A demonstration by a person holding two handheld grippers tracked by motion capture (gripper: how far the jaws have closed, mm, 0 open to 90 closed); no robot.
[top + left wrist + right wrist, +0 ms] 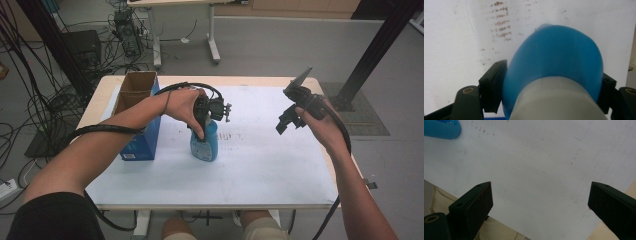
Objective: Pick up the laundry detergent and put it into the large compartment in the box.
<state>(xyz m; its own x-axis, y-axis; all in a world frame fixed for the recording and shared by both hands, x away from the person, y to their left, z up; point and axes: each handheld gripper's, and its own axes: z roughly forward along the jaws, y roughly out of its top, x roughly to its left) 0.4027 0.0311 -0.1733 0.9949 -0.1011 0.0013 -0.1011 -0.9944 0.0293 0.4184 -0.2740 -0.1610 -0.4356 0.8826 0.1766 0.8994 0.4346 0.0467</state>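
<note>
A blue plastic bottle (205, 142) with a pale cap stands upright on the white sheet near the table's middle. My left gripper (204, 122) comes down over its top, held by a hand, and both jaws press on the bottle's shoulders (554, 62) just below the cap. My right gripper (286, 121) hangs above the right part of the sheet, open, its jaws wide apart with nothing between them (540, 197). A corner of the bottle (440, 129) lies at the top left of the right gripper view.
An open blue cardboard box (137, 112) stands at the table's left, just left of the bottle. The white sheet (260, 165) covers most of the wooden table (100, 95). Cables and table legs lie on the floor beyond. A black post (375, 45) rises at the right.
</note>
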